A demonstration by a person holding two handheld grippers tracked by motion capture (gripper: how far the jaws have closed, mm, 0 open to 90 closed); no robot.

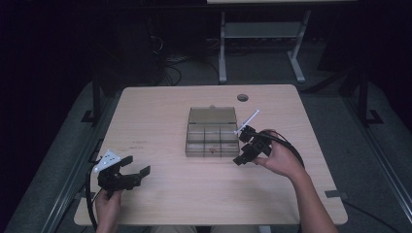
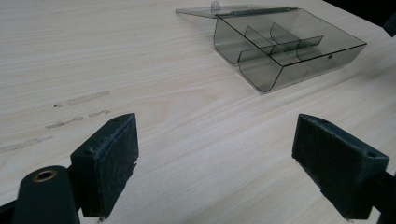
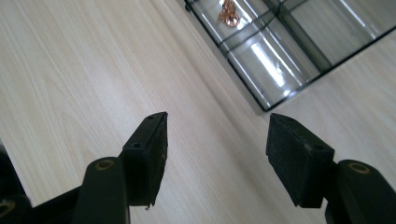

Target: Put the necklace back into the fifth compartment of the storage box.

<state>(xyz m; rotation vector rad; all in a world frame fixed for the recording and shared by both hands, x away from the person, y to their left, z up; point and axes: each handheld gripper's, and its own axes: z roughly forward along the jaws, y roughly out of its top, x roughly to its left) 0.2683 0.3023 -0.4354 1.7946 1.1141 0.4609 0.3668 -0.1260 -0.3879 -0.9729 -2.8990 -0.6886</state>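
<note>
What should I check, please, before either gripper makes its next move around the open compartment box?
1. Lid of the compartment box folded back: ok.
2. Right gripper jaws open, nothing between them: ok.
3. Left gripper jaws open and empty over bare table: ok.
4. Small coppery item lying in one compartment: ok.
5. Other compartments empty: cannot tell.
6. Right gripper beside the box, apart from its wall: ok.

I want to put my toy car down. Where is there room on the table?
Lots of bare wood lies between the left claw and the clear box, and along the table edge behind it. It is crowded at the box's right side, where the right claw hovers open.
</note>
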